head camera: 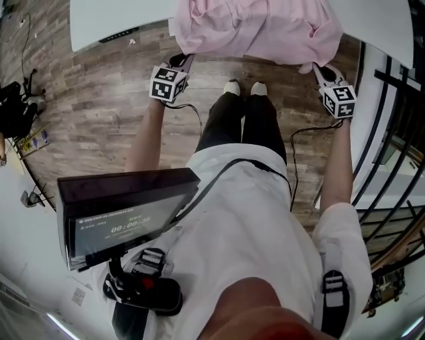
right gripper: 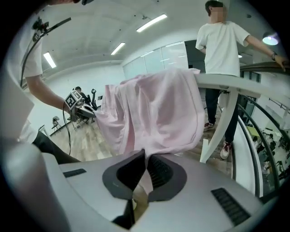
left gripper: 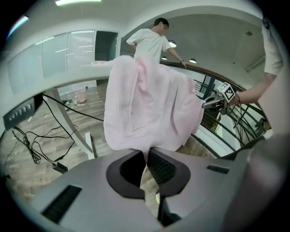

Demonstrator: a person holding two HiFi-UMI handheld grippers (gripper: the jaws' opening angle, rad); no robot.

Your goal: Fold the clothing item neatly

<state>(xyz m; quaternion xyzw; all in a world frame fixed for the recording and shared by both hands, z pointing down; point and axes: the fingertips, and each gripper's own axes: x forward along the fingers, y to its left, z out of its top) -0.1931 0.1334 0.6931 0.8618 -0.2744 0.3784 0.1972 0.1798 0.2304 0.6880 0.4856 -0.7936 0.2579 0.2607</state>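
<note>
Pink garment [head camera: 259,30] is hanging stretched between both grippers, ahead of their jaws.
The left gripper [head camera: 180,63] is clamping one lower edge at its tips and the right gripper [head camera: 317,68] is pinching the other. The cloth is draping beyond them over the white table [head camera: 113,20], with a person [right gripper: 222,45] standing behind.

left arm [head camera: 143,141]: reached forward, forearm bare | left gripper [head camera: 180,62]: pointed forward and down, jaws pinched together on pink garment [head camera: 265,30] | right arm [head camera: 339,163]: reached forward alongside the left | right gripper [head camera: 318,69]: angled down, jaws clamped on same garment | the 2 grippers were well apart, about level
</note>
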